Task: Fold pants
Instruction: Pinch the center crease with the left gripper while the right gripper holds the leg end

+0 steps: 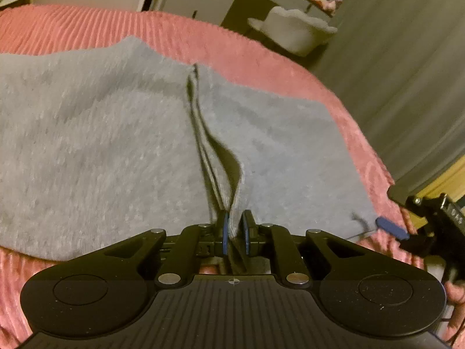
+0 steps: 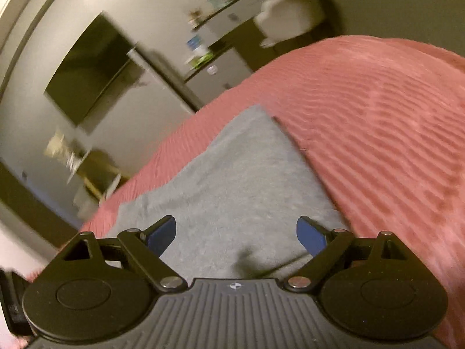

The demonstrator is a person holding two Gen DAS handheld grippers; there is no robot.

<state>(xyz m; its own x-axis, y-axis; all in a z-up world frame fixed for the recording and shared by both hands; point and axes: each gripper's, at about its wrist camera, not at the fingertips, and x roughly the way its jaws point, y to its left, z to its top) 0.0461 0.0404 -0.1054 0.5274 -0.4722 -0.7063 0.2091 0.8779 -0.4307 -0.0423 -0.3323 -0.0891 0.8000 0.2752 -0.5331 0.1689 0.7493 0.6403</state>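
Grey pants [image 1: 96, 133] lie spread flat on a pink ribbed bedspread [image 1: 72, 26]. In the left wrist view my left gripper [image 1: 234, 234] is shut on a raised ridge of the grey fabric at the near edge, where the two legs meet. The other gripper's blue pad [image 1: 392, 228] shows at the pants' near right corner. In the right wrist view my right gripper [image 2: 236, 237] stands open low over the grey pants [image 2: 232, 180], its blue pads [image 2: 162, 237] wide apart with nothing pinched. The view is blurred.
The pink bedspread [image 2: 377, 110] stretches to the right of the pants. Beyond the bed stand a white tub [image 1: 293, 29], a grey cabinet [image 1: 197, 0], a dark screen [image 2: 90, 72] on the wall, and a grey curtain [image 1: 407, 58].
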